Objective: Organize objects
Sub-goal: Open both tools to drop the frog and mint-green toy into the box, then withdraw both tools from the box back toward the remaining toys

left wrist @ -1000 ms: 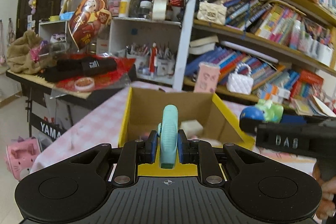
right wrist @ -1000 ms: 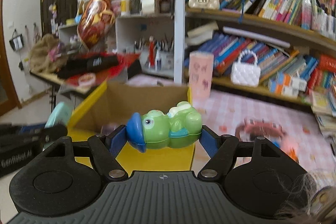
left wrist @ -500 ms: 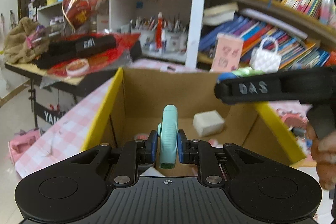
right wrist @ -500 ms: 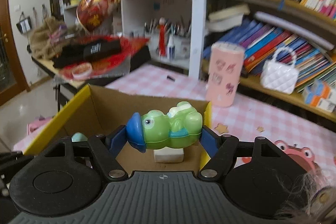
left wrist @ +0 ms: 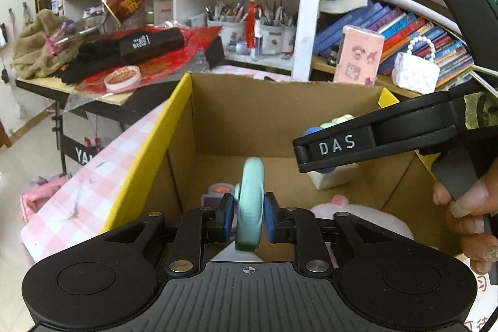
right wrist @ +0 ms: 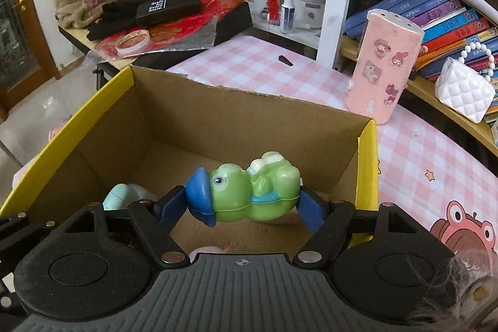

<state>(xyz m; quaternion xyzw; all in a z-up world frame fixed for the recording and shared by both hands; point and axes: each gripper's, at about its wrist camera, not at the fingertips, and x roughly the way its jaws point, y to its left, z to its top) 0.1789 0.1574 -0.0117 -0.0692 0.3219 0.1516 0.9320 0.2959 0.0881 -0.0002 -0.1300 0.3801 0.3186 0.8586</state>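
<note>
Over the open cardboard box (right wrist: 249, 114), both grippers are releasing their loads. Nearest, the left gripper (left wrist: 248, 218) is just easing its jaws apart, a gap showing beside the teal disc (left wrist: 250, 204) standing on edge between the pads. To its right, the right gripper (right wrist: 244, 209) is widening too, the green frog toy (right wrist: 253, 192) tilting between its blue pads and seemingly slipping free. Farther in, a white block (left wrist: 334, 178) and a pink plush (left wrist: 367, 218) are lying on the box floor. Next, I judge, both jaws need spreading fully, then lifting clear of the box.
</note>
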